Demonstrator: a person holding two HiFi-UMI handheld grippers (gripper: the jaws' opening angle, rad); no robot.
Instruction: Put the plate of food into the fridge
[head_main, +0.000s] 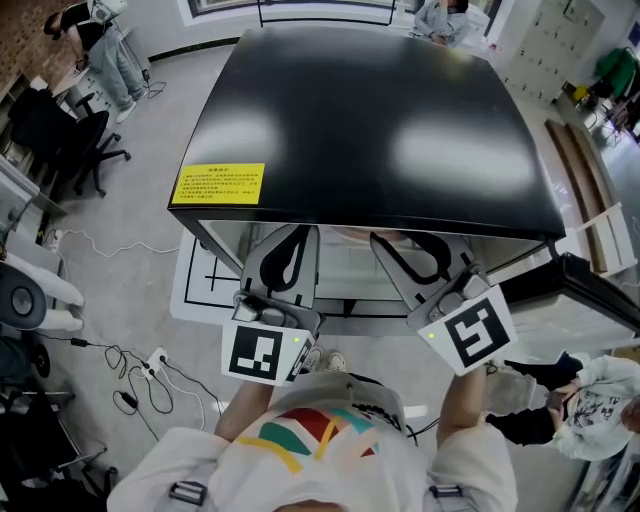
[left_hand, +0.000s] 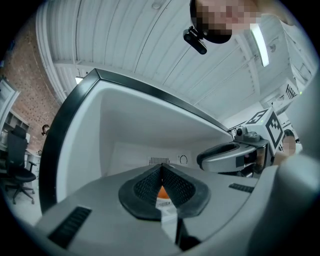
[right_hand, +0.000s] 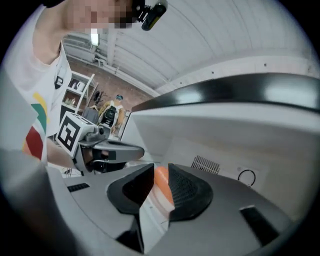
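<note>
Two hand-held tools, left tool (left_hand: 162, 167) and right tool (right_hand: 161, 167), each clamped on rim of one white plate (right_hand: 156, 202) (orange food (right_hand: 163, 181) aboard), reaching into one black-topped fridge (head_main: 370, 110).

White plate (right_hand: 156, 202) w/ orange food (right_hand: 163, 181), rim pinched by left claw (left_hand: 161, 172) & right claw (right_hand: 160, 170), held at 12 o'clock in open black-topped, white-lined fridge (head_main: 360, 110).

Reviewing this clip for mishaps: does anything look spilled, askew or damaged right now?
Nothing stands out. The left tongs and right tongs each clamp the orange-and-white plate rim at the mouth of the open black-topped fridge. No spill or damage shows, though the tongs hide most of the plate.
</note>
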